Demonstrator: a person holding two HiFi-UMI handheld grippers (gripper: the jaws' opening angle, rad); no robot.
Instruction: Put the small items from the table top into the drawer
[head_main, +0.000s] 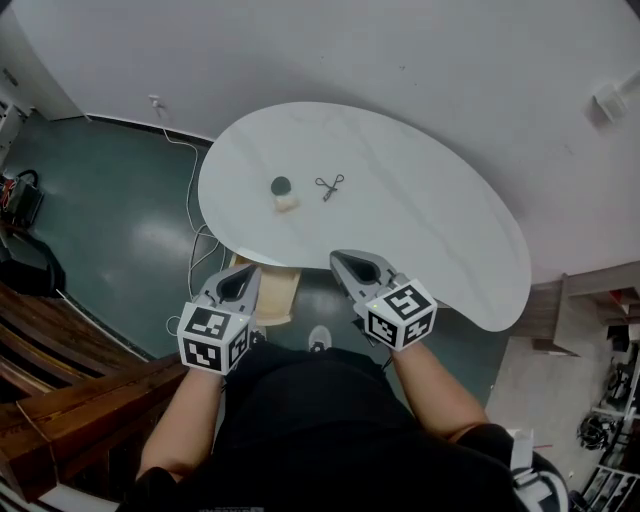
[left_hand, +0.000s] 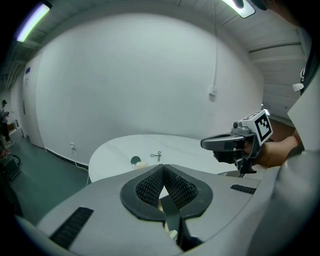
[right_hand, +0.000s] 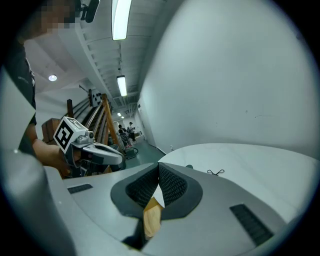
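Observation:
On the white table (head_main: 420, 210) lie a dark round disc (head_main: 280, 185), a small pale lump (head_main: 287, 202) touching it, and a small black scissor-like tool (head_main: 330, 185). The wooden drawer (head_main: 272, 290) sticks out from under the table's near edge. My left gripper (head_main: 240, 272) hovers over the drawer, shut and holding nothing. My right gripper (head_main: 352, 264) is above the table's near rim, shut and holding nothing. The left gripper view shows the disc (left_hand: 135, 160), the tool (left_hand: 157, 156) and the right gripper (left_hand: 220, 143) beyond my left gripper (left_hand: 163, 172). In the right gripper view my right gripper (right_hand: 159, 172) points at the tool (right_hand: 216, 172).
A white cable (head_main: 190, 190) runs along the dark green floor (head_main: 110, 220) left of the table. Wooden steps (head_main: 60, 370) rise at the lower left. A white wall (head_main: 350, 50) curves behind the table. Shelving and clutter stand at the far right (head_main: 610, 400).

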